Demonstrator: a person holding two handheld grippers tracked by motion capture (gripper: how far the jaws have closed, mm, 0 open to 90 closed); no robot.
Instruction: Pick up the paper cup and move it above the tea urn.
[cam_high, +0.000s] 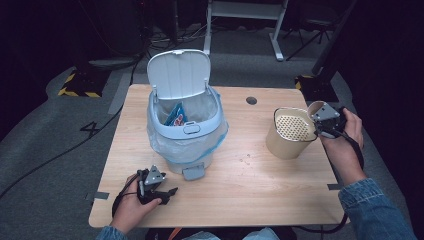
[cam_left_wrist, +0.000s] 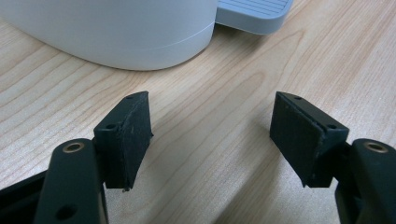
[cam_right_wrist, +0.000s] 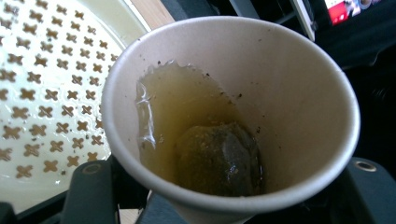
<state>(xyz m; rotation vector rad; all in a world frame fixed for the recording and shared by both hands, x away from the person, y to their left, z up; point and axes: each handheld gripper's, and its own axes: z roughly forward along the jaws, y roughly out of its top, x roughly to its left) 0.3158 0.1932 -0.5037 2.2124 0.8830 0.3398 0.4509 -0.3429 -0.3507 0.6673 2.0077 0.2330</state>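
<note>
bins: one pedal bin (cam_high: 186, 131), lid up | cups: one paper cup (cam_right_wrist: 261, 93) clamped by right gripper (cam_high: 326, 120) | left gripper (cam_left_wrist: 210, 135) spread, empty

I can read one sign: a black "4" (cam_high: 89, 128) marked on the grey floor (cam_high: 45, 150), off the table's (cam_high: 250, 185) left edge. The packet (cam_high: 176, 116) in the bin (cam_high: 186, 131) carries print too small for me to read.

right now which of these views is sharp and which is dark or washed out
High view: soft and low in detail, the table lit while the room around it falls almost black. Left gripper view: evenly lit, wood grain crisp, the bin base slightly washed out. Right gripper view: the paper cup and the tea bag in it are clear, but the perforated strainer behind glares pale and blurs.
</note>
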